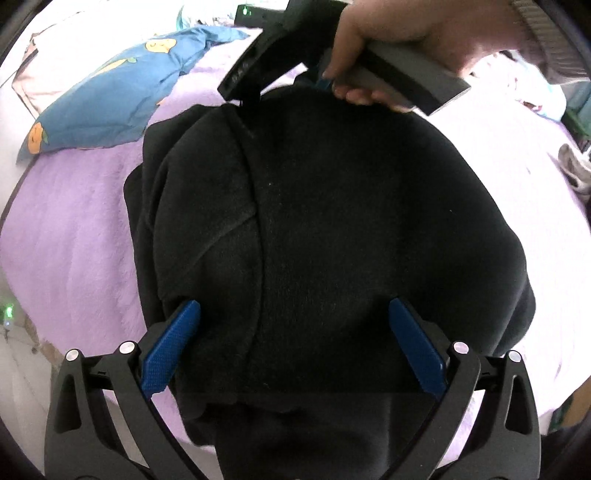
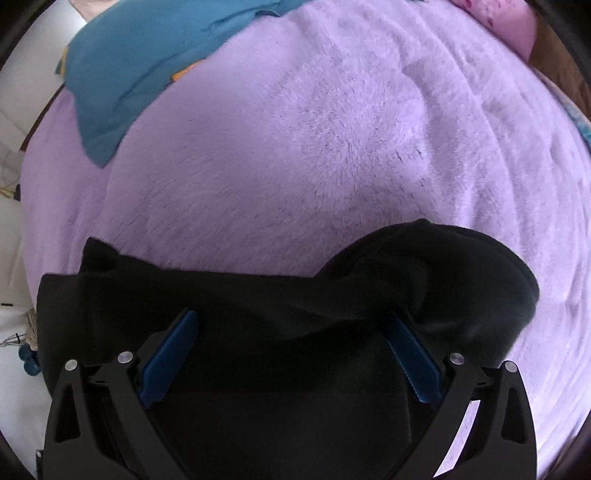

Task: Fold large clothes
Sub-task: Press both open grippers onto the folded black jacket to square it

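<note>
A black fleece garment [image 1: 332,221] lies folded in a thick bundle on the purple fuzzy blanket [image 1: 74,229]. My left gripper [image 1: 293,314] is open, its blue pads spread wide over the near edge of the bundle. My right gripper, held in a hand, shows in the left wrist view [image 1: 325,83] at the far edge of the garment; there I cannot tell its jaws. In the right wrist view my right gripper [image 2: 291,325] is open, its blue pads astride the black garment [image 2: 461,280], whose far edge bulges up on the right.
A blue pillow with orange prints [image 1: 122,85] lies at the far left of the bed, also in the right wrist view [image 2: 147,62]. The purple blanket [image 2: 314,140] stretches beyond the garment. A pink item [image 2: 498,22] lies at the far right.
</note>
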The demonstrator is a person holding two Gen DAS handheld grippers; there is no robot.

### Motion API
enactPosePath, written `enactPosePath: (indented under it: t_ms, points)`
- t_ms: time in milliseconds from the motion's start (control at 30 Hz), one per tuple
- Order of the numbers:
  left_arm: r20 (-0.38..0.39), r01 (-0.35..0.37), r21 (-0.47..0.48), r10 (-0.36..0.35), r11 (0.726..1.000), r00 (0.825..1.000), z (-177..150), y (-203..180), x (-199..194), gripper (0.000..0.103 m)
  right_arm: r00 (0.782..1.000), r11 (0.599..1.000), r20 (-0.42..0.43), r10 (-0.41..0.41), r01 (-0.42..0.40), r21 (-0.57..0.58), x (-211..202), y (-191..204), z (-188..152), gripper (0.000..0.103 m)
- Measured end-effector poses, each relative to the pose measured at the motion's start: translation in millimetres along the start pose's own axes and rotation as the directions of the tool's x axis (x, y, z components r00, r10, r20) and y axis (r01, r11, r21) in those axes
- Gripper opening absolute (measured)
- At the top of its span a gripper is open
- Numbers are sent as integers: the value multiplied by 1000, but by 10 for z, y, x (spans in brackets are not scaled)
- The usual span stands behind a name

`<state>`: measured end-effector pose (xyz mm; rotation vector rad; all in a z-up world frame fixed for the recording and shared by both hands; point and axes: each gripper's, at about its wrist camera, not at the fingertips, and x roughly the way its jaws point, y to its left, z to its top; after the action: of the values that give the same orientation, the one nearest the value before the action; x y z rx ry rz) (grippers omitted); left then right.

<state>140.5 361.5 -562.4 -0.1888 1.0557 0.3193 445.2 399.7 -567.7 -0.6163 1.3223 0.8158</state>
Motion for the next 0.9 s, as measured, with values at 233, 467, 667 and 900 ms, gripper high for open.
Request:
enactPosePath:
  t_ms: [233, 467, 667, 900]
  points:
    - [18, 44, 1, -44, 999, 999, 25, 69, -71, 97, 999, 1000, 34, 22, -22, -1, -88, -7, -26, 98]
    - [66, 68, -60, -64, 996, 996, 378, 296, -667, 97, 960, 979, 232, 157, -182, 88, -1135, -425, -475, 97]
    - [99, 133, -49, -127, 990, 987, 742, 546, -780, 97, 975, 982, 171, 139, -158, 101, -1362, -489, -1435, 97]
    - [168, 199, -21, -193, 980, 967, 1306, 844, -699, 97, 982, 989, 113, 150, -151, -6, -1330, -60, -2314, 97]
